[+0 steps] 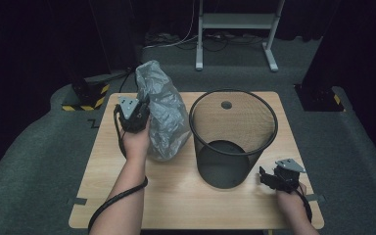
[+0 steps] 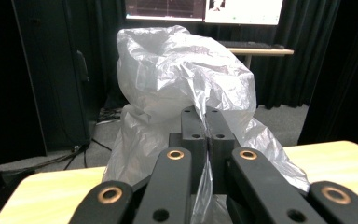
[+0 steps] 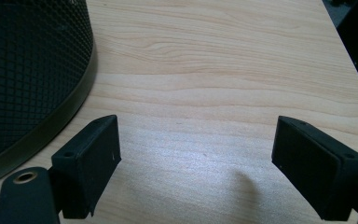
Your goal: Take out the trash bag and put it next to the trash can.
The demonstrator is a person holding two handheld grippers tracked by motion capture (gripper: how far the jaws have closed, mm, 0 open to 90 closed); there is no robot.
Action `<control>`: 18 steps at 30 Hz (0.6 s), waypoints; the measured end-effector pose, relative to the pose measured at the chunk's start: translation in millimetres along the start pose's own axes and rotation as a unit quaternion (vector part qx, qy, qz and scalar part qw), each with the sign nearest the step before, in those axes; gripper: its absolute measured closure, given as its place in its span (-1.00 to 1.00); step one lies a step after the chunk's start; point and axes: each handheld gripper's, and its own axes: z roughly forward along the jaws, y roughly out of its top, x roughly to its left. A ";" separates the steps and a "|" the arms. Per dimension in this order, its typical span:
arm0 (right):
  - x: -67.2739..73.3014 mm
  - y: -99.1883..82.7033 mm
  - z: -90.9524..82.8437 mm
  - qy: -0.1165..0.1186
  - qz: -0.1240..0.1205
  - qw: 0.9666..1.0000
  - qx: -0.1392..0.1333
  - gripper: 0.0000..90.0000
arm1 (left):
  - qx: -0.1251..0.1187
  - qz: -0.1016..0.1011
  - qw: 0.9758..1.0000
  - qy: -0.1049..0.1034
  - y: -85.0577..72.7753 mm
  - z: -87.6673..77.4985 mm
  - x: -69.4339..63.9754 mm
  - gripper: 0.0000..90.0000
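The left gripper (image 2: 207, 122) is clamped on the grey plastic bag (image 1: 164, 115), left of the mesh bin (image 1: 232, 139). The right gripper (image 3: 196, 161), jaws wide apart, rests right of the bin's base.

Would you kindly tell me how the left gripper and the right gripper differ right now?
The left gripper is shut on the grey plastic bag; the right gripper is open and holds nothing. The left is raised beside the mesh bin, the right low over the table. Both are black, two-jawed and hand-held.
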 end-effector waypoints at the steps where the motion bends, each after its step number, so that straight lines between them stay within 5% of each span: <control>1: 0.0 0.0 0.0 0.000 0.000 1.000 0.000 -0.66 | 0.000 0.000 1.000 0.000 0.0 0.0 0.0 0.96; 5: -0.2 -0.7 -1.0 0.000 -0.002 1.000 0.000 -0.66 | 0.010 -0.016 1.000 0.000 -13.4 7.8 -3.3 0.95; 10: 1.8 -0.9 -1.4 0.005 -0.011 1.000 0.000 -0.66 | 0.045 0.005 0.999 -0.003 -34.3 13.8 -12.0 0.91; 18: 4.8 -0.4 -0.2 0.008 -0.023 1.000 0.005 -0.66 | 0.089 0.004 0.996 -0.007 -53.9 18.8 -11.7 0.77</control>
